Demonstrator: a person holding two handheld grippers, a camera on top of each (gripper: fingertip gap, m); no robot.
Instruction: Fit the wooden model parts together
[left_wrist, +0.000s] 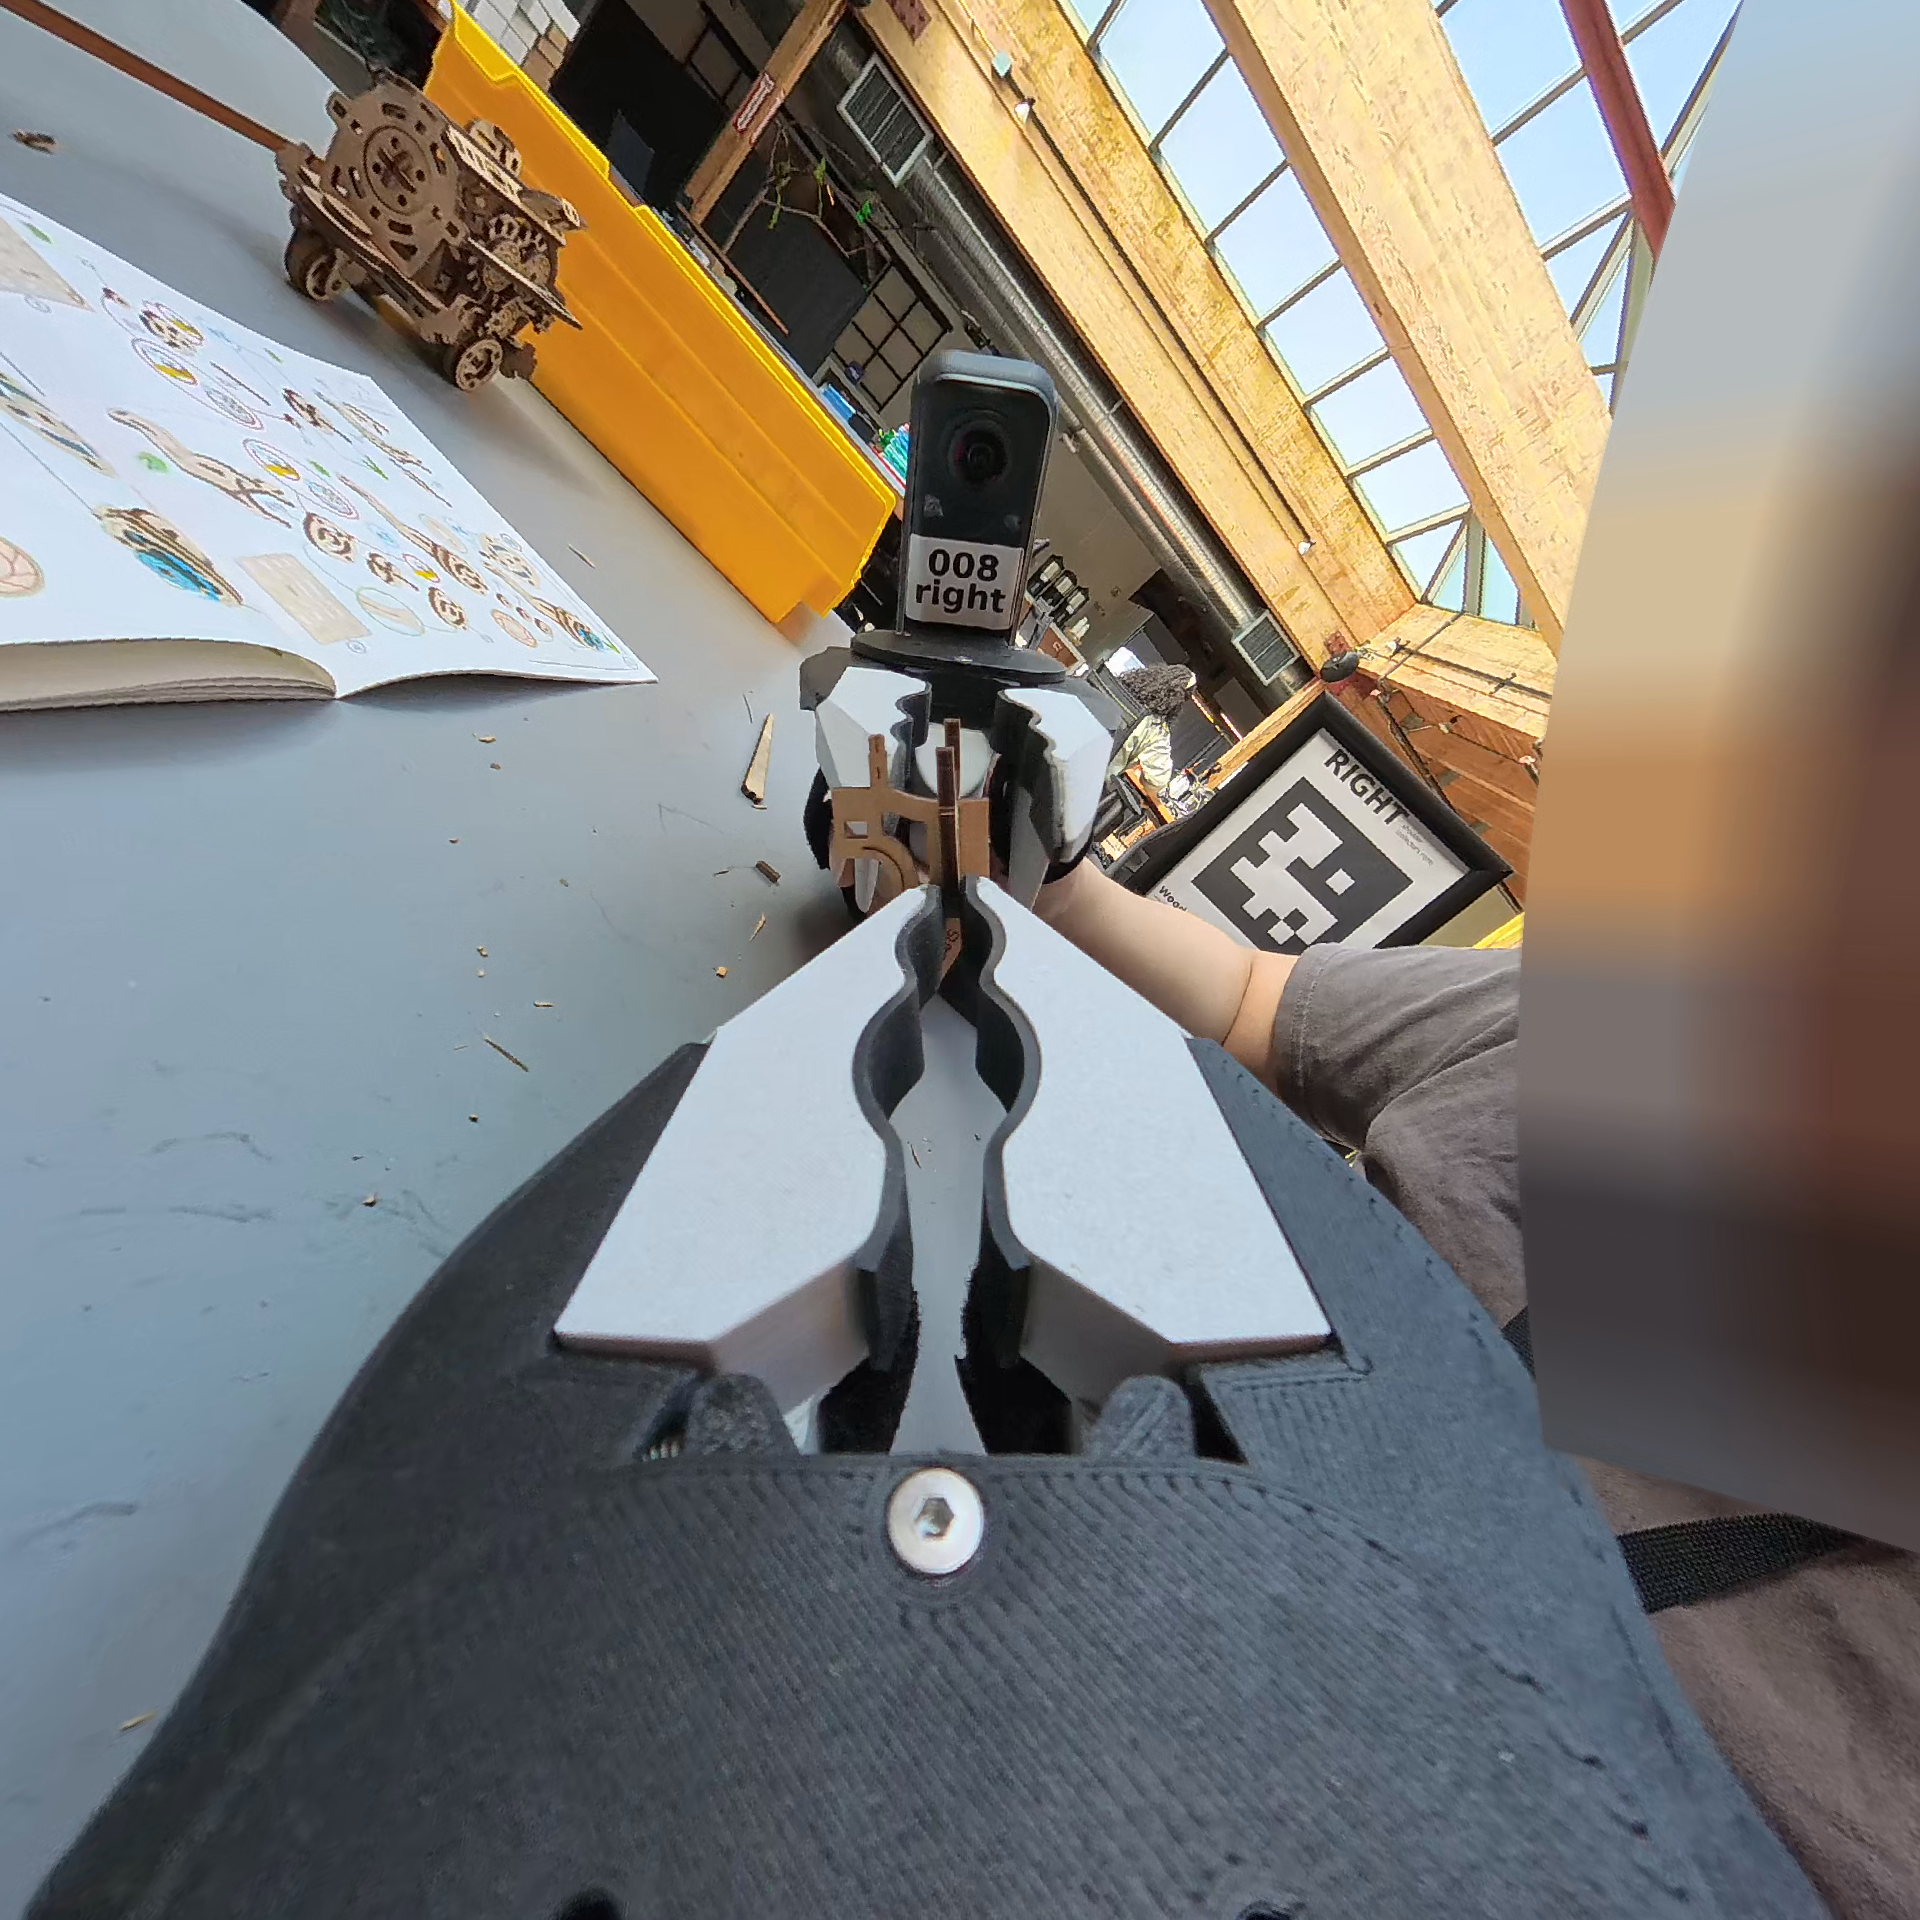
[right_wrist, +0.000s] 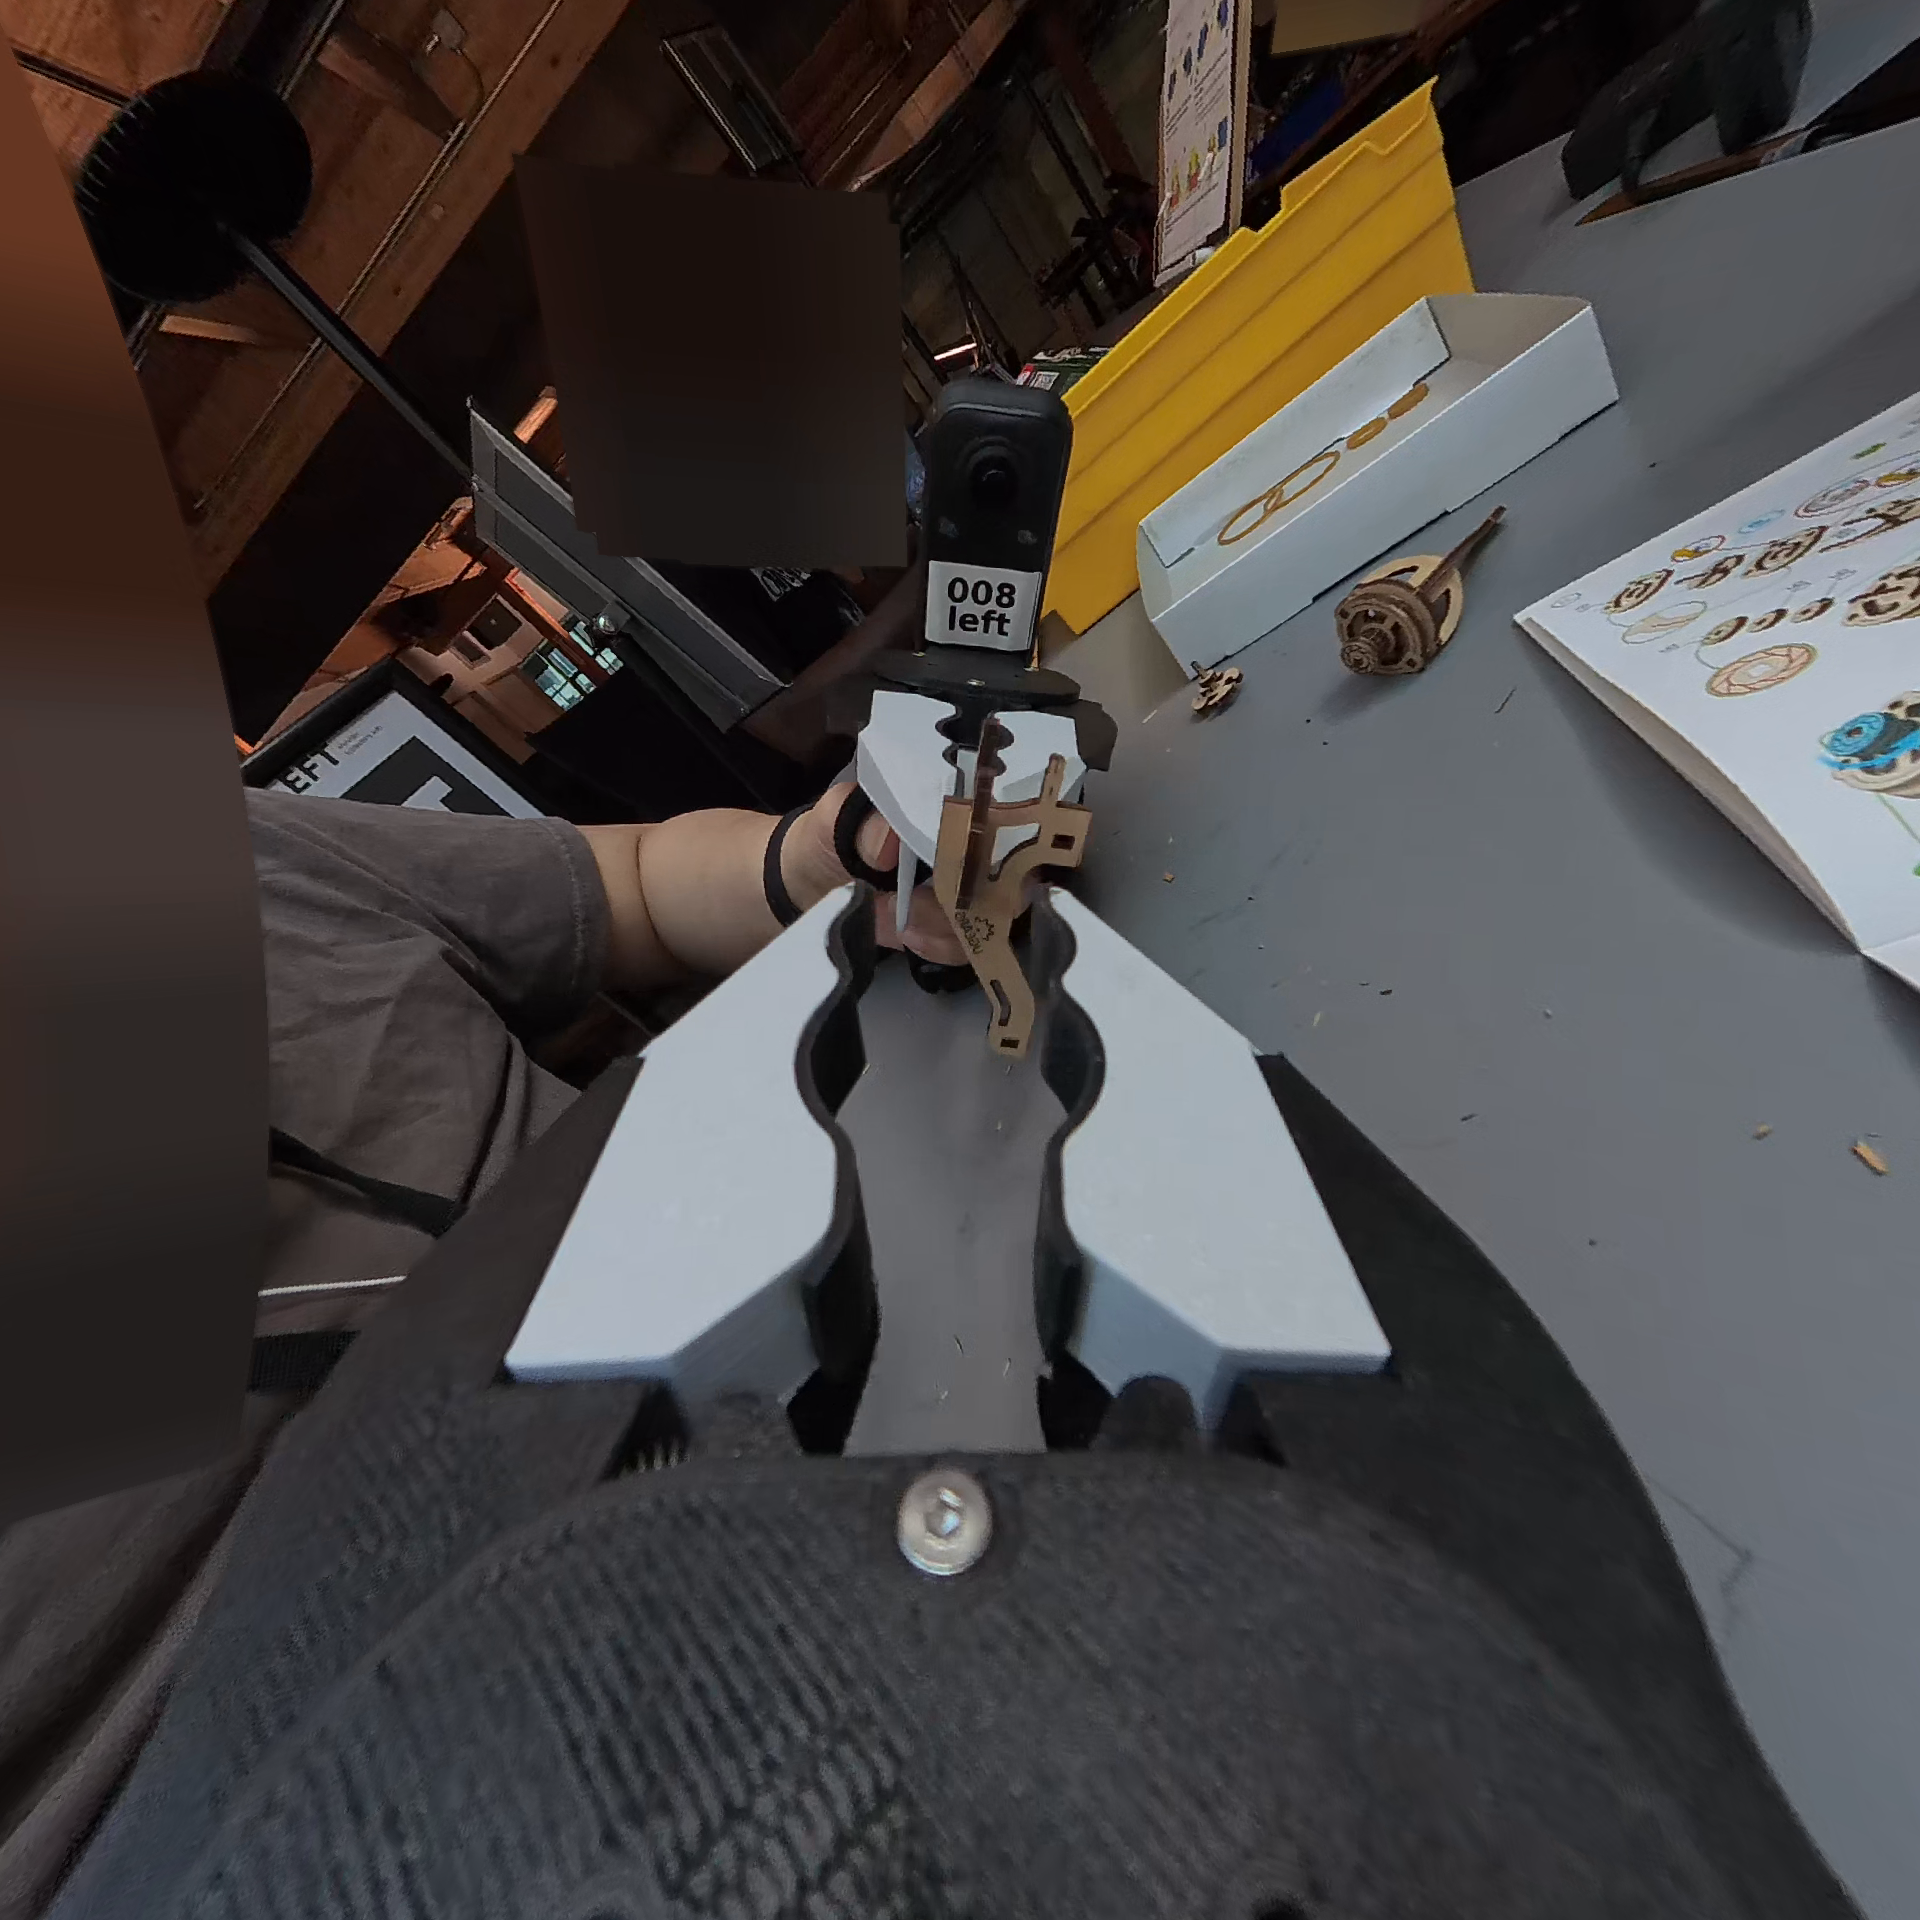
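Note:
My left gripper (left_wrist: 951, 899) is shut on a thin, flat wooden model part (left_wrist: 904, 826) and holds it above the grey table (left_wrist: 260, 1039). A second flat piece is slotted crosswise into it. In the right wrist view the same wooden part (right_wrist: 1003, 914) hangs from the left gripper (right_wrist: 977, 769) and reaches down between my right gripper's tips. My right gripper (right_wrist: 948, 904) is open, its fingers on either side of the part with a gap. It faces the left gripper head-on and also shows in the left wrist view (left_wrist: 951, 748).
A built wooden vehicle model (left_wrist: 426, 218) stands by a yellow bin (left_wrist: 675, 343). An open instruction booklet (left_wrist: 260, 499) lies on the left. A white box (right_wrist: 1382, 488) with wooden rings, a wooden gear sub-assembly (right_wrist: 1392, 613) and a small piece (right_wrist: 1216, 686) lie on the table. Wood chips are scattered around. The grippers are tip to tip, or close to it. Between my left fingertips and the wooden gear sub-assembly (right_wrist: 1392, 613) there is roughly 15 centimeters.

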